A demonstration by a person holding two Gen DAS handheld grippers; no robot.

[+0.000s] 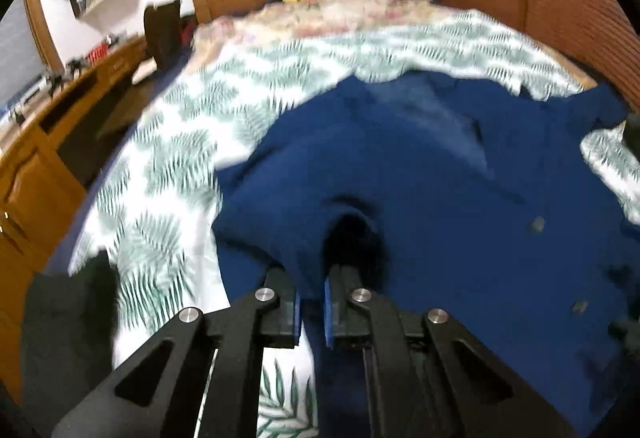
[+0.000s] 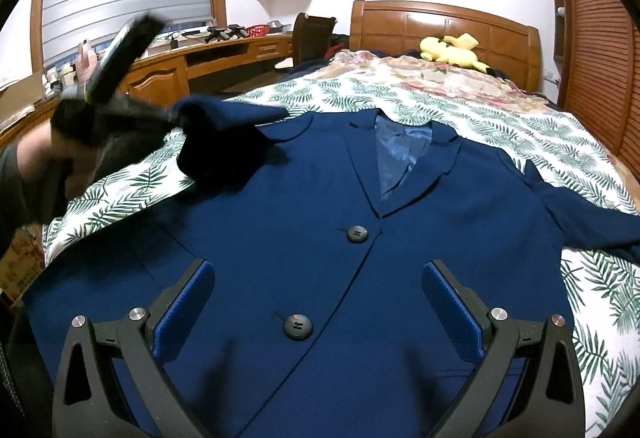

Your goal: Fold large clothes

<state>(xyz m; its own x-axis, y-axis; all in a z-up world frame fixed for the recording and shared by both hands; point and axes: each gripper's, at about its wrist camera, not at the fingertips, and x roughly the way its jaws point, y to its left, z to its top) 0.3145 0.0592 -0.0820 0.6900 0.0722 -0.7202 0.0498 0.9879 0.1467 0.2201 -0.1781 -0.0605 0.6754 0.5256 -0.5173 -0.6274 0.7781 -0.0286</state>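
Squarely on the leaf-print bedspread (image 2: 472, 106) a navy blazer (image 2: 304, 206) is lying face up, lapels showing a paler lining, two dark buttons (image 2: 298, 327) running down its front; its sleeve (image 2: 224, 134) on the left side is being lifted off the bed and folded over toward the chest; the left gripper (image 1: 311, 304) is pinching that sleeve cloth between nearly closed blue pads, and in the right wrist view it is appearing blurred at the sleeve's end (image 2: 120, 118); the right gripper (image 2: 318, 314) is hovering over the blazer's lower front with fingers spread wide, holding nothing; beyond, a yellow plush toy (image 2: 454, 50) is resting against the wooden headboard (image 2: 440, 22); a wooden desk (image 2: 208, 58) is running along the left wall.
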